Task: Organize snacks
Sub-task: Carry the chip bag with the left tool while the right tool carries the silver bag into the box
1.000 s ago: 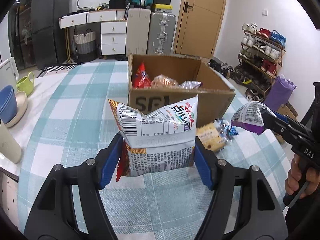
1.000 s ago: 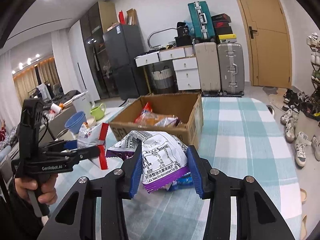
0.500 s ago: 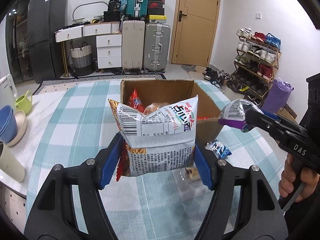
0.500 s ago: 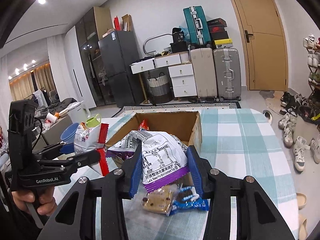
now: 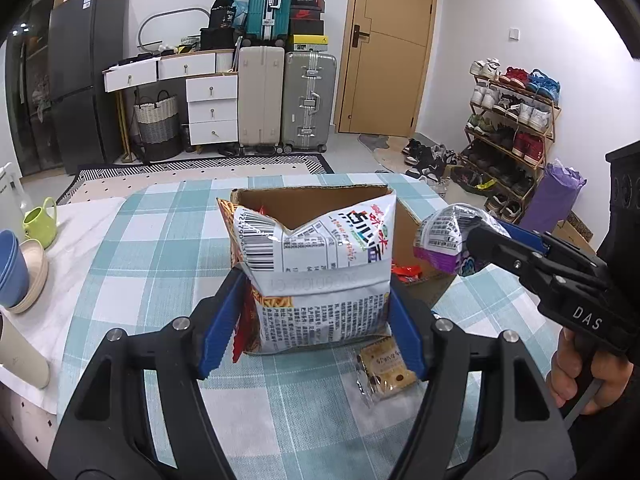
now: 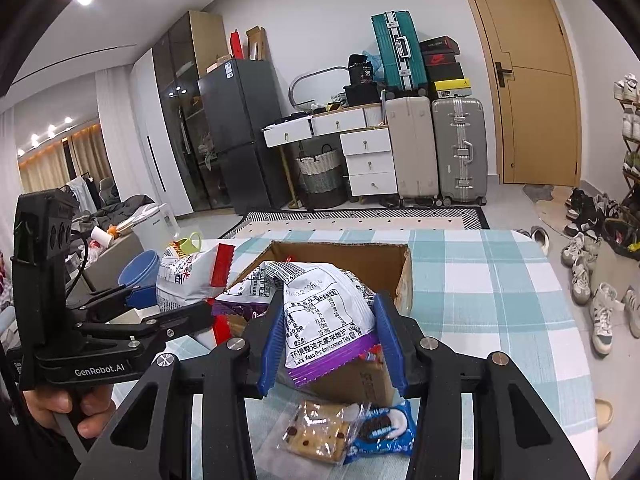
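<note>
My left gripper is shut on a white and red chip bag and holds it in the air in front of the open cardboard box. My right gripper is shut on a white and purple snack bag, held above the near side of the box. Each gripper shows in the other's view, the right one beside the box, the left one to the left. A cookie packet and a blue biscuit packet lie on the checked tablecloth below.
Blue and beige bowls, a green cup and a beige cup stand on the table's left side. The box holds several snack packets. Suitcases, drawers and a shoe rack stand beyond the table.
Both grippers have risen with their bags and moved toward the box. The box now sits lower in both views, and the cookie and biscuit packets have come into sight below.
</note>
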Tool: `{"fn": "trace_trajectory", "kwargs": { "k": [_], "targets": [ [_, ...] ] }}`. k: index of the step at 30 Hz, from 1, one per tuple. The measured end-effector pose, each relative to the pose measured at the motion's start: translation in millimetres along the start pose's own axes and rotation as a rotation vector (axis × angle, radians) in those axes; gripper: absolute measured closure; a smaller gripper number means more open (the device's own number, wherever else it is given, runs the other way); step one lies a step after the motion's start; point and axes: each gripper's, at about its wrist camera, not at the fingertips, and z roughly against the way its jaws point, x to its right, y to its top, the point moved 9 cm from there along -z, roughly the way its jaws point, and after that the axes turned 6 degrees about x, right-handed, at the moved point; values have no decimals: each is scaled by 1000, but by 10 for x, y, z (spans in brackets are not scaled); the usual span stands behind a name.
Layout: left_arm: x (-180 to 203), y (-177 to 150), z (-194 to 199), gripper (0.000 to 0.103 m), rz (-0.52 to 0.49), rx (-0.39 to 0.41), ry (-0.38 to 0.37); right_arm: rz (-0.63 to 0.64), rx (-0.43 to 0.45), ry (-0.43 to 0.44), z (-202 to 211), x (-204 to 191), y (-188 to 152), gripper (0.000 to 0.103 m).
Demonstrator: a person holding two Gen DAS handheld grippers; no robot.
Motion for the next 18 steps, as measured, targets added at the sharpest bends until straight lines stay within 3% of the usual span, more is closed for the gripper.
{"fn": "trace_trajectory", "kwargs": {
  "k": [18],
  "targets": [
    [-55, 221, -282, 36, 0, -28, 17, 2, -28, -13, -239, 33, 132, 59]
  ]
}}
